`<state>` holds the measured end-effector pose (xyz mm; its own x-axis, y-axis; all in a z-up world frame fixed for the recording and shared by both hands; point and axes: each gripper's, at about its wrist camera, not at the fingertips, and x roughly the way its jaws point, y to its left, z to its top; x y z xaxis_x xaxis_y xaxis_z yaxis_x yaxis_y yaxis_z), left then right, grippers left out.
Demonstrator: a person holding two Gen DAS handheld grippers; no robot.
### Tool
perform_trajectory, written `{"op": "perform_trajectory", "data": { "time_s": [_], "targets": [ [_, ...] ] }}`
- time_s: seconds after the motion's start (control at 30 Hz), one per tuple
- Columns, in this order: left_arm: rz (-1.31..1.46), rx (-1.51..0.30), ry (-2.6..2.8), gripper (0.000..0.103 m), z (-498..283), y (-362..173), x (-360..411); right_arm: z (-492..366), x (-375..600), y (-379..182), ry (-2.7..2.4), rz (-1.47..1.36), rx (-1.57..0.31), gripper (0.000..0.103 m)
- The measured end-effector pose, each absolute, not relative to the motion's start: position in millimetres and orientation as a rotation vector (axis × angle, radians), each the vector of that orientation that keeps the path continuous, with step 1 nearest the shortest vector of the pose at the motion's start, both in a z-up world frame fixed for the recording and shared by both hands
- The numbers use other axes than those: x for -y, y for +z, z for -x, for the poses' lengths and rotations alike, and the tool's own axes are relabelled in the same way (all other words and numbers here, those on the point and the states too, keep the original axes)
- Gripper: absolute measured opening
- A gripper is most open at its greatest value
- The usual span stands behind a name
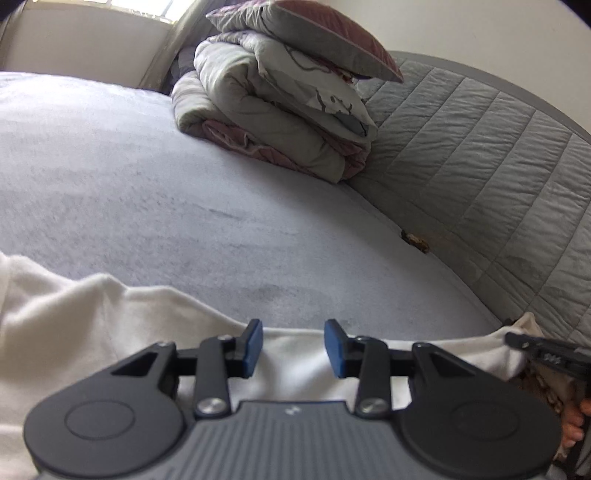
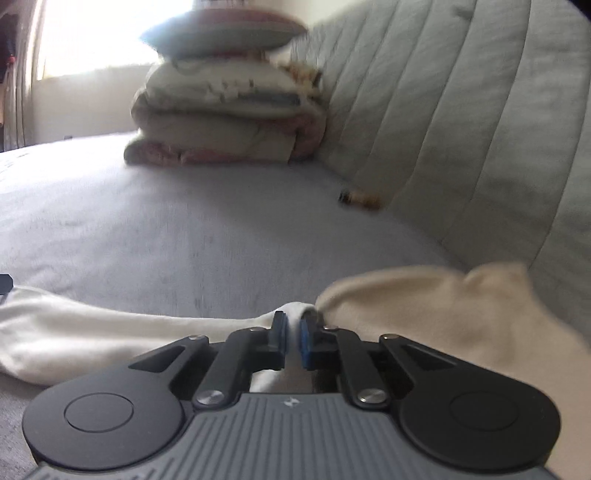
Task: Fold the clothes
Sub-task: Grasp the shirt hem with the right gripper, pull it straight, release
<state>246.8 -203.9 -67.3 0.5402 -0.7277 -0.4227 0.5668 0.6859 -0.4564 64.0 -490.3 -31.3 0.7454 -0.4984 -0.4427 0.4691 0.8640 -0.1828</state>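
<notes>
The white garment lies spread along the near edge of the bed, its soft fabric stretching from the far left of your view to the right, where a cream-coloured fold bunches up close to the headboard.

Your right hand-held gripper is pinched almost fully closed on a ridge of that white fabric — the cloth stands up between the blue pads and is squeezed there. In the left wrist view the same tool shows at the right edge, at the garment's right end.

Your left hand-held gripper stands partly open over the garment's far edge; its blue pads are apart, with white cloth showing below the gap, and they press on nothing.

Beyond the garment the grey bed sheet runs flat towards the far side. At the far end sits a stack of folded quilts with a pillow on top, pushed against the grey quilted headboard that runs along the right. A small brown object lies on the sheet just beside the headboard — too small to identify. A bright window shows at the far left.
</notes>
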Motion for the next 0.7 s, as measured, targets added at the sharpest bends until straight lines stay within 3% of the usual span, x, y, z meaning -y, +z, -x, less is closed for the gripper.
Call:
{"op": "perform_trajectory", "data": {
  "time_s": [0.2, 0.37, 0.5, 0.7],
  "targets": [
    [0.283, -0.611, -0.785, 0.038, -245.8, -64.8, 201.4, -80.2, 470.6, -20.2, -0.572, 0.261, -0.528, 0.009],
    [0.259, -0.622, -0.818, 0.038, -244.7, -64.2, 201.7, -116.7, 485.6, -72.9, -0.615, 0.365, -0.699, 0.01],
    [0.241, -0.636, -0.856, 0.038, -244.0, -63.8, 201.5, -121.1, 477.8, -99.5, -0.652, 0.555, -0.69, 0.011],
    [0.214, -0.602, -0.994, 0.036, -233.1, -56.4, 203.0, -101.9, 445.3, -63.6, -0.628, 0.558, -0.513, 0.031]
  ]
}}
